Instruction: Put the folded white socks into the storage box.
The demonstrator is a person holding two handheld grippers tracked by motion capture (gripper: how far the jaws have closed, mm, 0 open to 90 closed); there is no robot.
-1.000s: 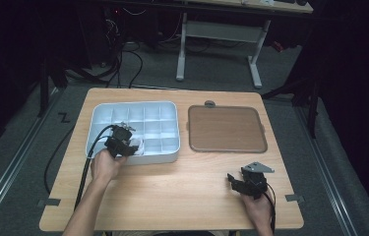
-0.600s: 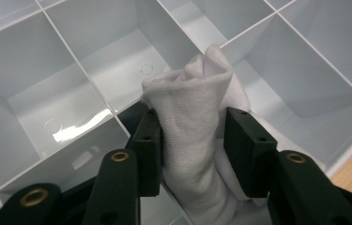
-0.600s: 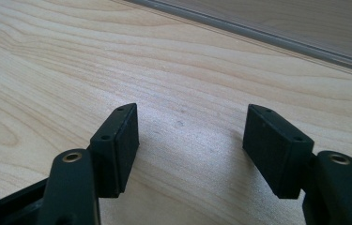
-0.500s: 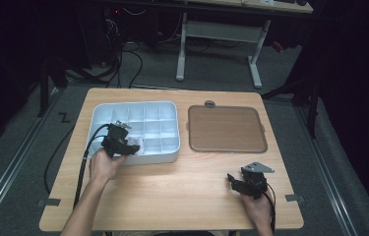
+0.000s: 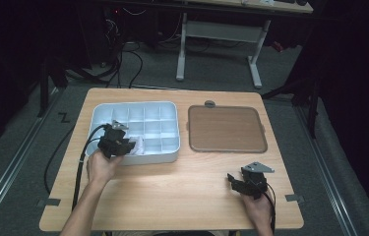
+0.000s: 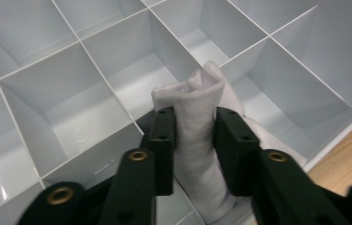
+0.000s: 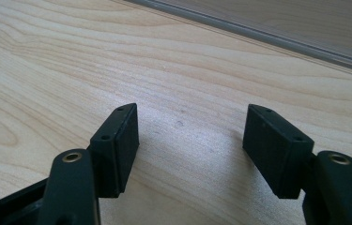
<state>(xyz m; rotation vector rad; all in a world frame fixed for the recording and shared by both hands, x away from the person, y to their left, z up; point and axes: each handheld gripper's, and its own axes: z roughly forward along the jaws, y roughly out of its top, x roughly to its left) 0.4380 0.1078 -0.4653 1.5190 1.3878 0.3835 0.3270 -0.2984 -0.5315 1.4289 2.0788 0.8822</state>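
Observation:
A pale grey compartment tray [image 5: 169, 109] sits on the left half of the wooden table. My left gripper [image 5: 132, 146] hovers over the tray's near row, shut on a folded white cloth [image 5: 138, 146]. In the left gripper view the white cloth [image 6: 197, 108] stands pinched between the two black jaws of the left gripper [image 6: 193, 131], above the dividers of the tray [image 6: 94, 70]. My right gripper [image 5: 232, 180] rests low over bare wood at the near right, open; in the right gripper view the right gripper [image 7: 191, 123] has nothing between its jaws.
A brown flat tray [image 5: 226, 129] with a grey rim lies right of the compartment tray, with a small grey knob [image 5: 210, 103] behind it. Its rim [image 7: 258, 33] crosses the top of the right gripper view. Black cables trail off the table's left side. Dark floor surrounds the table.
The left gripper with the cloth has shifted slightly within the tray's near row. The right gripper has stayed put.

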